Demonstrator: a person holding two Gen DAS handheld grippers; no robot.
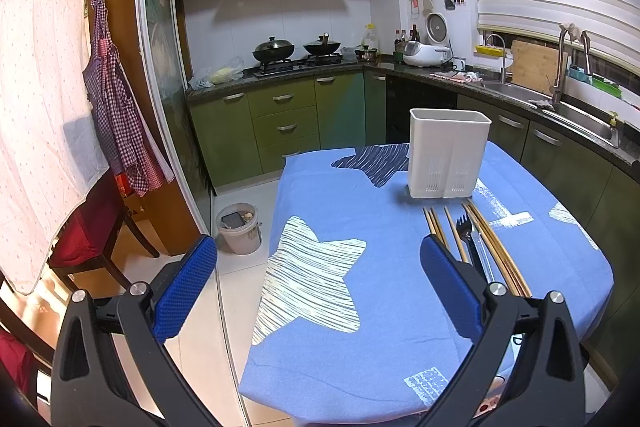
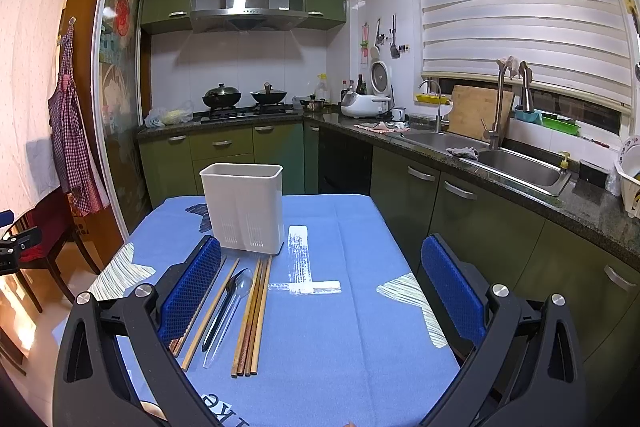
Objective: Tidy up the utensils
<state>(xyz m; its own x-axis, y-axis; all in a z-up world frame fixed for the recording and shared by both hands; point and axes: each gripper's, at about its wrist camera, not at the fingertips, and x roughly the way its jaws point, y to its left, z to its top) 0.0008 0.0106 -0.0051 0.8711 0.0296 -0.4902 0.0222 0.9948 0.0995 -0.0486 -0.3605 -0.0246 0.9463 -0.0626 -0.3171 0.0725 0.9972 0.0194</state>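
Both jaws are gaping empty: the left gripper (image 1: 318, 283) is hovering off the table's edge, the right gripper (image 2: 320, 291) over the chopsticks (image 2: 252, 315), black fork (image 2: 224, 307) and clear spoon (image 2: 236, 303) lying before the white utensil holder (image 2: 244, 207). Pinching one piece mid-shaft should keep it level.

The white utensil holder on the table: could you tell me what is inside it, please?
Nothing rises above the rim of the white utensil holder. Its opaque walls hide the interior, so it cannot be confirmed empty. The chopsticks lie on the tablecloth.

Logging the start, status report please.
Left gripper open, empty. Right gripper open, empty. Chopsticks, fork, spoon lying before white holder. Nothing blocking.
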